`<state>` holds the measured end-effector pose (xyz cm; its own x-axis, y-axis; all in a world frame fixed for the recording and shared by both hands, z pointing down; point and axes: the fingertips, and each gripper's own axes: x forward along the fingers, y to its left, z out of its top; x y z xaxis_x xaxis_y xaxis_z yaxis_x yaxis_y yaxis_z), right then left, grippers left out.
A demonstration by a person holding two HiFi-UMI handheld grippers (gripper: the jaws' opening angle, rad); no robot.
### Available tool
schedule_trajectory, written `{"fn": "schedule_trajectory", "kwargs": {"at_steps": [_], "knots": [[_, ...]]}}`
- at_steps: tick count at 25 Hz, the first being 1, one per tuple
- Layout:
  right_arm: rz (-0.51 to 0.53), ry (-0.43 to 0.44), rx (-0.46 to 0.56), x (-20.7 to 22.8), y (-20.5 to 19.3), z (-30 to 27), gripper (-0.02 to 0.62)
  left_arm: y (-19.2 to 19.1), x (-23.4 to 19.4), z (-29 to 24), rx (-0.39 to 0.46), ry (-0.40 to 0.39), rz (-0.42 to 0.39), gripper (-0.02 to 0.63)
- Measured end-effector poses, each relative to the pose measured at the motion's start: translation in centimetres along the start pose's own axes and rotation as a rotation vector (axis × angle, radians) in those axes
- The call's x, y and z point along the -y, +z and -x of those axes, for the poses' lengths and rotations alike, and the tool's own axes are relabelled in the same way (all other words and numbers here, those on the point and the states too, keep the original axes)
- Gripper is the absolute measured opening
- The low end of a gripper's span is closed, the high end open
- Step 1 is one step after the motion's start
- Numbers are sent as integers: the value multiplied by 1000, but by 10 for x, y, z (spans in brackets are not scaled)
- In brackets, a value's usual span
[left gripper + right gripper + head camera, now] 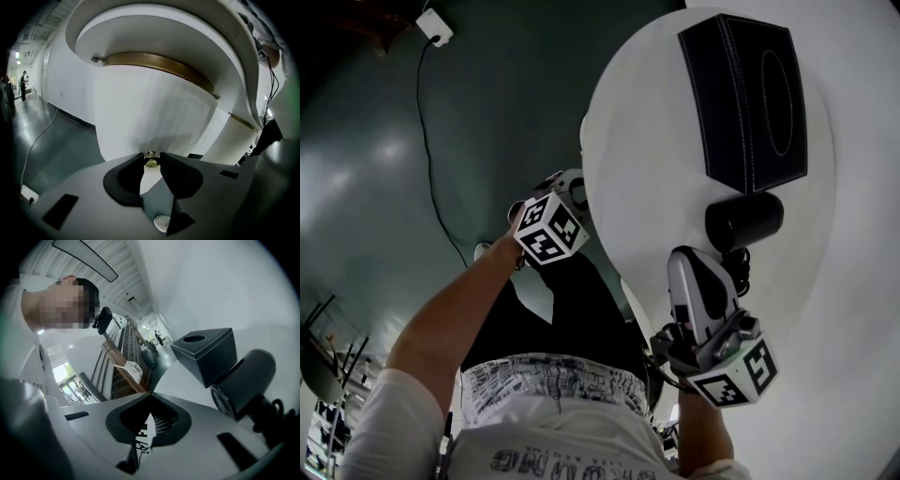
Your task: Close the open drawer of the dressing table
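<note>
Round white surface (853, 281): fills the right of the head view.

Drawer (150, 112): curved white front, dead ahead in the left gripper view. Sits under the rim of the surface, just below a brass band (159, 63). Cannot tell from these views how far out of the body.

On the surface: black box (745, 98), and just beside it a black dryer (745, 220). Neither near the drawer.

Right tongs (149, 393): above the surface, just beside the dryer. Tips together, nothing between. Well apart from the drawer.

Left tongs (151, 155): low at the left edge of the surface, aimed into the drawer front and slightly downward. Clenched on the brass knob (151, 162), one pad against each side. Judged a true grip, not a mere straddle.

Key relation: drawer front square ahead of the left tongs, with its likely line of travel along theirs, in under the surface. Calls for a straight push along that line, with no sideways drag on the knob. Left tongs nearer by far and already on the knob, so no part for the right.
</note>
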<state>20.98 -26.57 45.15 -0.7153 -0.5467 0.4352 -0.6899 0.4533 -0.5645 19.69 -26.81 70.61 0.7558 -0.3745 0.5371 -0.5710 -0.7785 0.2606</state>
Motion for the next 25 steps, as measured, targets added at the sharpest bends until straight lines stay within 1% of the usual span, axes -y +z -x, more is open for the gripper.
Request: {"fn": "schedule_trajectory", "kwargs": {"at_steps": [7,13,17,22,25], "knots": [[9,12,19,5,3,3,8,10,0,-13,31,-1,2,124],[19,26,20,6,0,1,8,14,-1,-14,101,0,-2,124],[40,48,17,3,-2,-8,8,16,-1,-15,133,5,-2,126],[62,67,9,-4,-8,-17,8,18,-2,-16,150,20,12,129],[74,71,5,-10,-9,-19,8,17,-1,-14,145,16,16,129]]}}
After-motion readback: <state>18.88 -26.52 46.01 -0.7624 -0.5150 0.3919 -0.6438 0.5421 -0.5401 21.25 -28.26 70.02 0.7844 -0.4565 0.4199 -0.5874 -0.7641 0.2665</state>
